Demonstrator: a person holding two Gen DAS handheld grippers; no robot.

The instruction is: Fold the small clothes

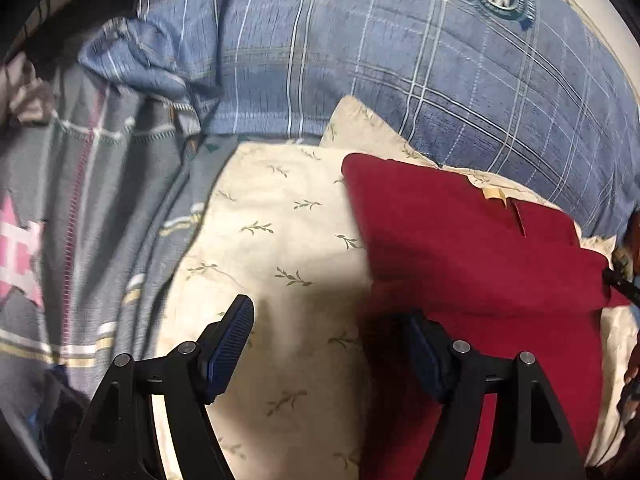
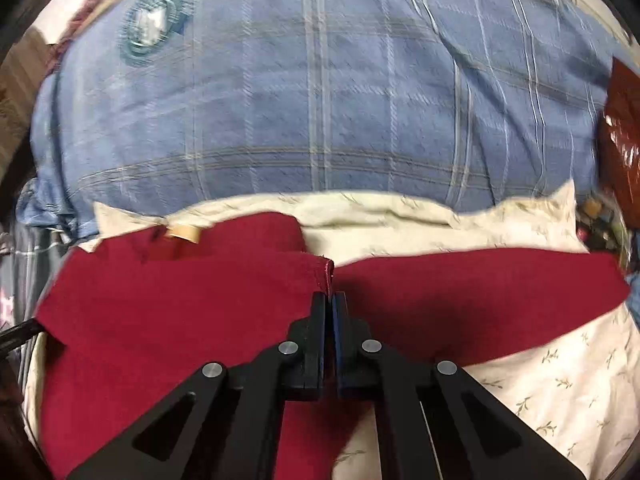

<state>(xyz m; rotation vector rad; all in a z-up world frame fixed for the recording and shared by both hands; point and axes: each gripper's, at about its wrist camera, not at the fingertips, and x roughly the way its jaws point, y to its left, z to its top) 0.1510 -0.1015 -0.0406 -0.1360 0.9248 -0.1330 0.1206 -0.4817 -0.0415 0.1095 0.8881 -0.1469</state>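
Right tongs (image 2: 330, 300) pinch garment (image 2: 160, 304) (blurred).

Lit warmly and evenly from above — indoor light, no glare. Heavy fisheye bending, with black vignette filling the corners of both views. Soft dark shadow thrown on the cream sheet (image 1: 280, 240) and the red cloth (image 1: 460, 240) just ahead of the left gripper (image 1: 332, 320). Smeared by motion blur across the blue plaid cover (image 2: 320, 100) in the right wrist view — sharper near the bottom edge.

Red garment (image 2: 180, 320) lower part hidden behind right claw (image 2: 330, 300), blue plaid bedding (image 2: 320, 100) motion-blurred
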